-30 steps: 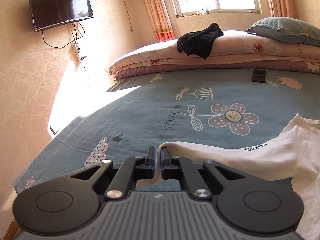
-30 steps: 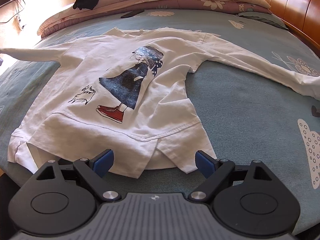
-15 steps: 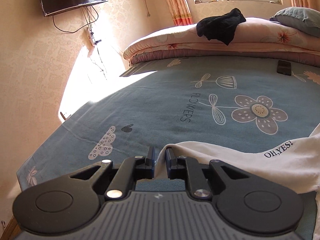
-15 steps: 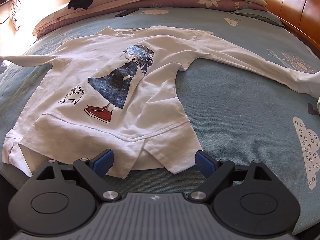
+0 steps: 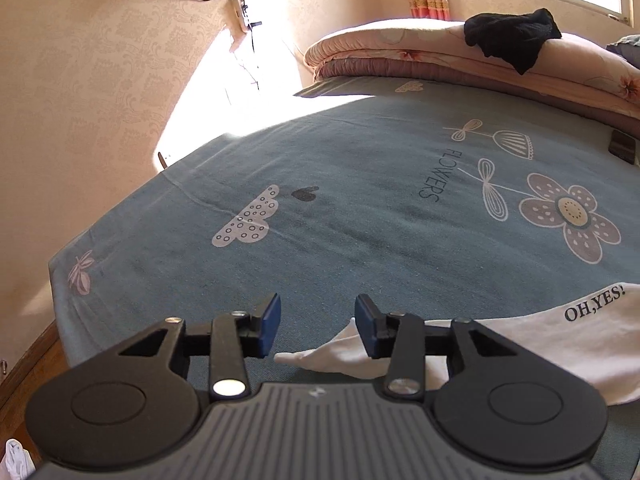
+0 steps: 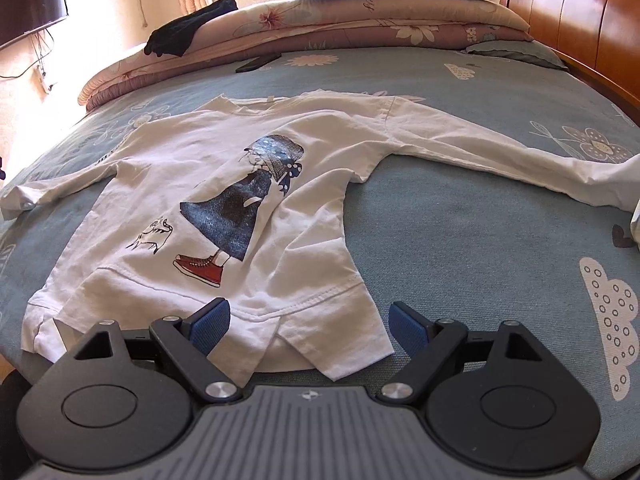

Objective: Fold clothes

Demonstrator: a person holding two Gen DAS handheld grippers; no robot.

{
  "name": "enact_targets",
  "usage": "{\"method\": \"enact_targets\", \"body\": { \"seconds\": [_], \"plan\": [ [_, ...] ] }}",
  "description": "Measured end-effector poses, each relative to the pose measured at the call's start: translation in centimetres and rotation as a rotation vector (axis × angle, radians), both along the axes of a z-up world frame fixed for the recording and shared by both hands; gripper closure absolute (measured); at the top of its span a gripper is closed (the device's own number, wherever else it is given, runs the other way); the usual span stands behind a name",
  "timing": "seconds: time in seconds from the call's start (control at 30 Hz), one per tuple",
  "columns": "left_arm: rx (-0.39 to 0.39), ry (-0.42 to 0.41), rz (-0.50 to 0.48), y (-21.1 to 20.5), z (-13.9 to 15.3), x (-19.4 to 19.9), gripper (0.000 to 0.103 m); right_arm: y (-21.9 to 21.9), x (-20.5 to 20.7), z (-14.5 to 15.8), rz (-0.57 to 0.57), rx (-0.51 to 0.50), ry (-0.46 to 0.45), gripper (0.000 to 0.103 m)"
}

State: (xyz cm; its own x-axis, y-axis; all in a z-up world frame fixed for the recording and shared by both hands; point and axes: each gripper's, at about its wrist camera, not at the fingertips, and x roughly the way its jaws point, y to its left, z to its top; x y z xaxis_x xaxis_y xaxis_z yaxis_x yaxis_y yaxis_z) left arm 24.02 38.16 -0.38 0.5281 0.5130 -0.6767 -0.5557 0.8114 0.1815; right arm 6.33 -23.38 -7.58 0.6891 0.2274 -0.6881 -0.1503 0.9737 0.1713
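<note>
Left gripper hangs just above the bedsheet with its jaws opening; the cuff of the shirt's sleeve lies on the sheet between the blue pads, beside the right-hand pad, and neither pad presses on it. That reads as a release: the sleeve has been laid out straight to the side so the garment lies flat before any fold is made. The "OH,YES!" print on that sleeve faces up, which suggests the cloth is not twisted.

Right gripper sits low at the near edge of the bed, jaws closing slightly but wide apart, with nothing pinched. The shirt is spread face up on the sheet, cartoon print showing, both sleeves stretched outward, collar toward the folded quilts. Its hem lies just beyond and partly between the right pads, the split at the side seam nearest the tool. Holding there likely sets up a grab of the bottom edge, or simply keeps that hand out of the way while the sleeve is placed.

A black garment rests on the quilts, well apart from the shirt, and a dark phone lies on the sheet near them. Judged from this layout, folding itself has not begun; the flattening stage looks nearly done.
</note>
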Motion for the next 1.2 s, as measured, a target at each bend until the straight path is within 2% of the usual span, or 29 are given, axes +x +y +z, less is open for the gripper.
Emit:
{"method": "enact_targets", "body": {
  "seconds": [0.1,0.23,0.37,0.43,0.57,0.73,0.77,0.83,0.87,0.97,1.07,1.2],
  "plan": [
    [-0.033,0.037,-0.185,-3.3,-0.6,-1.6,0.054,-1.9,0.8,0.0,0.003,0.039,-0.037,0.027],
    [-0.146,0.082,-0.518,-10.0,-2.5,-4.9,0.051,-3.9,2.7,-1.2,0.06,0.091,-0.034,0.032],
    [-0.261,0.094,-0.733,-16.3,-4.0,-8.3,0.051,-5.0,4.4,-2.5,0.11,0.176,-0.006,0.032],
    [-0.314,0.094,-0.795,-18.7,-4.7,-9.4,0.051,-5.2,4.9,-3.1,0.121,0.223,0.015,0.032],
    [-0.325,0.11,-0.86,-22.2,-5.5,-11.0,0.05,-5.2,5.4,-3.9,0.136,0.267,0.026,0.031],
    [-0.316,0.14,-0.889,-24.1,-6.0,-11.5,0.05,-4.4,6.0,-3.9,0.21,0.255,0.043,0.031],
    [-0.31,0.146,-0.89,-24.4,-6.0,-11.6,0.049,-4.2,6.1,-3.8,0.22,0.24,0.044,0.034],
    [-0.294,0.153,-0.885,-24.7,-5.9,-11.6,0.049,-4.1,6.3,-3.6,0.238,0.229,0.063,0.054],
    [-0.291,0.154,-0.885,-24.8,-5.8,-11.6,0.049,-4.2,6.3,-3.5,0.246,0.229,0.077,0.068],
    [-0.288,0.146,-0.887,-25.0,-5.5,-11.7,0.049,-4.7,5.8,-3.2,0.251,0.253,0.094,0.085],
    [-0.271,0.143,-0.892,-25.4,-5.2,-11.9,0.047,-5.5,4.9,-2.5,0.234,0.294,0.101,0.091],
    [-0.258,0.139,-0.896,-25.8,-5.0,-12.2,0.045,-6.4,3.4,-0.8,0.192,0.32,0.094,0.092]
  ]
}}
